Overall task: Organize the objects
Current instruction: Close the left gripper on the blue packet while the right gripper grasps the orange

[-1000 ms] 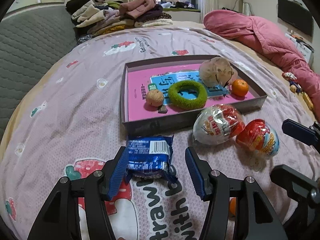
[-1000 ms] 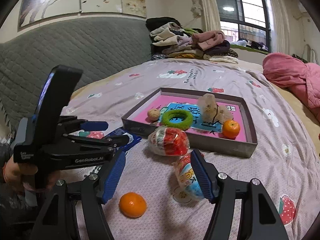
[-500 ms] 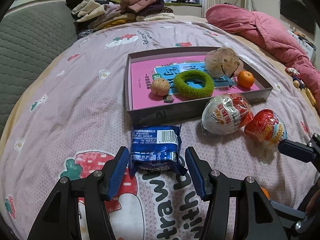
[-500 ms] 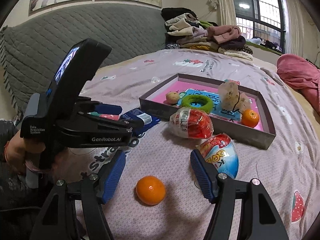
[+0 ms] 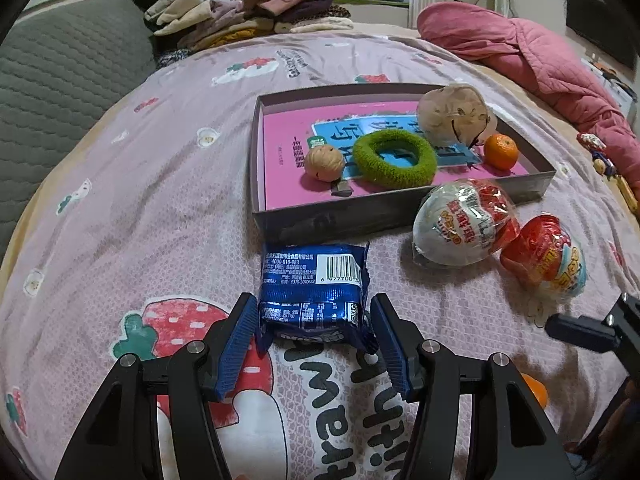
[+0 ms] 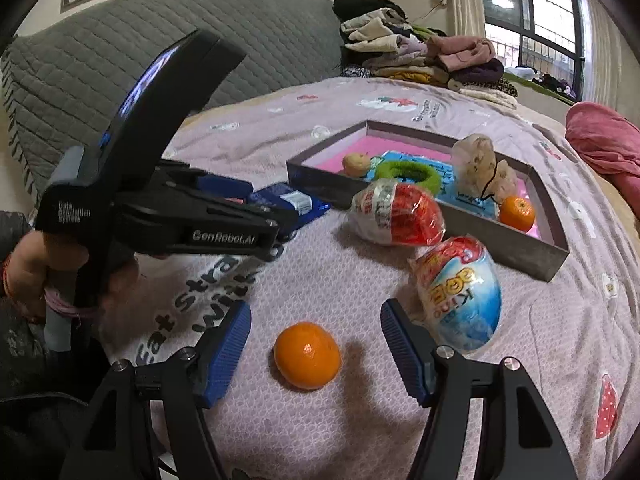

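Observation:
A blue snack packet (image 5: 314, 292) lies on the bedspread in front of the grey box (image 5: 360, 220). My left gripper (image 5: 314, 330) is open, its blue pads on either side of the packet's near end. My right gripper (image 6: 316, 344) is open around a loose orange (image 6: 307, 355) on the bed. Two wrapped toy eggs lie by the box: a white-red one (image 5: 466, 226) and a red-blue one (image 6: 458, 294). The box holds a walnut (image 5: 324, 163), a green ring (image 5: 394, 159), a beige bag (image 5: 456, 114) and a small orange (image 5: 501, 152).
Folded clothes (image 5: 240, 12) are piled at the far end of the bed. A pink quilt (image 5: 540, 64) lies at the right. A grey padded headboard (image 6: 120, 52) runs along the left. The left gripper's body (image 6: 160, 208) shows in the right wrist view.
My left gripper has drawn back slightly and its jaws have narrowed around the packet. My right gripper has shifted left from the red-blue egg until its jaws bracket the loose orange.

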